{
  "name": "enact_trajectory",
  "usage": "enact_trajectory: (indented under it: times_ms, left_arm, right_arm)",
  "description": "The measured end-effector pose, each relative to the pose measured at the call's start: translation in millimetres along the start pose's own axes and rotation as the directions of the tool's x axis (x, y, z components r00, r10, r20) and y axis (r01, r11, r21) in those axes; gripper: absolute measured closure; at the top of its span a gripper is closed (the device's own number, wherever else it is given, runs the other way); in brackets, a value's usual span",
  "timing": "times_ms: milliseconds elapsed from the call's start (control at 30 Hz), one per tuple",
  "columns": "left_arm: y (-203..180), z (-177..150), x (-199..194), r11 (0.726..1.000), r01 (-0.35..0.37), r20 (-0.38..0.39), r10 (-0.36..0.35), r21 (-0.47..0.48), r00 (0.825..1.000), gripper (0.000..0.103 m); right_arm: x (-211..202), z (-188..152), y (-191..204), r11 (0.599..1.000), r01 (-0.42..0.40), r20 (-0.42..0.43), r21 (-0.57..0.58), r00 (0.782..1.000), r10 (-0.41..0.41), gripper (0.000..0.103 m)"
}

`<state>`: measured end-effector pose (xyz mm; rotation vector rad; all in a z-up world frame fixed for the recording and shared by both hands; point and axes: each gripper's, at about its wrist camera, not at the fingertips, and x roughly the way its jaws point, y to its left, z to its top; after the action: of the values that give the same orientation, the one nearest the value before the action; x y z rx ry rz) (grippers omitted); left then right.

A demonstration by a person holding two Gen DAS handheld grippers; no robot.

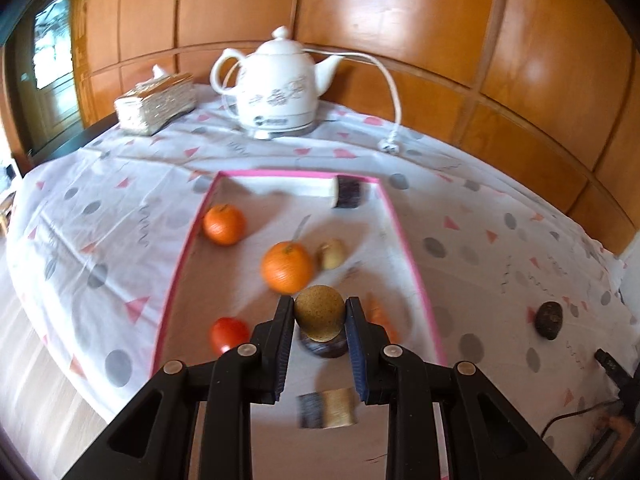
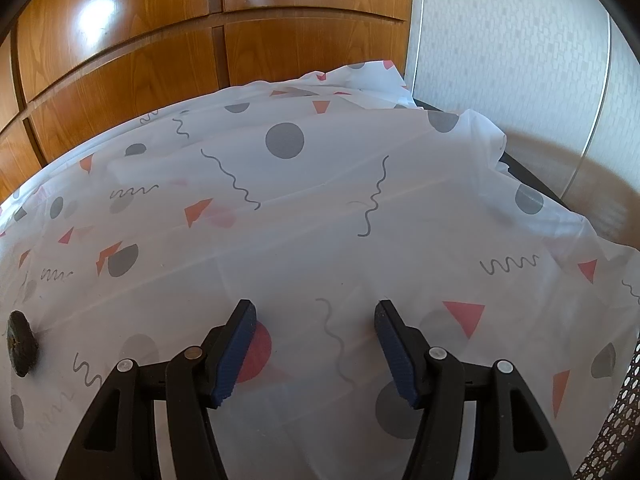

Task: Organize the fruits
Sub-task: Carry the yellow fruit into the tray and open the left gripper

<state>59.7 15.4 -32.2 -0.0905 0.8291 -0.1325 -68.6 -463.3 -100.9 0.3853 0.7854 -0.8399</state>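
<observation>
- Left wrist view: the left gripper (image 1: 320, 312) clamps a speckled brown fruit (image 1: 319, 314) above the near part of a pink-edged tray (image 1: 182, 264), near two oranges (image 1: 286, 267).
- The right gripper (image 2: 315, 354) hangs half-wide, holding nothing, over the patterned cloth (image 2: 320, 220).
- A dark fruit (image 2: 20, 342) lies far left of it.

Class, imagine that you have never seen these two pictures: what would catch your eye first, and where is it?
Probably the speckled tan fruit pinched in the left gripper above the pink-rimmed tray, with two oranges beyond it. Next the white teapot at the back. The right gripper hangs open over bare patterned cloth.
</observation>
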Motion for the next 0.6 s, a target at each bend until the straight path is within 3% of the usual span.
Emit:
enact_trajectory:
  times_ms: [267, 600]
  left_arm:
    - [25, -11, 6, 0.998, -0.039, -0.031, 0.037, -0.055, 0.999, 0.077]
    - [30, -16, 11, 0.996, -0.053, -0.048, 0.050, -0.072, 0.998, 0.076]
  right_arm:
    - [0, 0, 1, 1.000, 0.008, -0.001, -0.007, 1.000, -0.008, 0.040]
    - [0, 0, 1, 1.000, 0.012, -0.001, -0.008, 1.000, -0.012, 0.040]
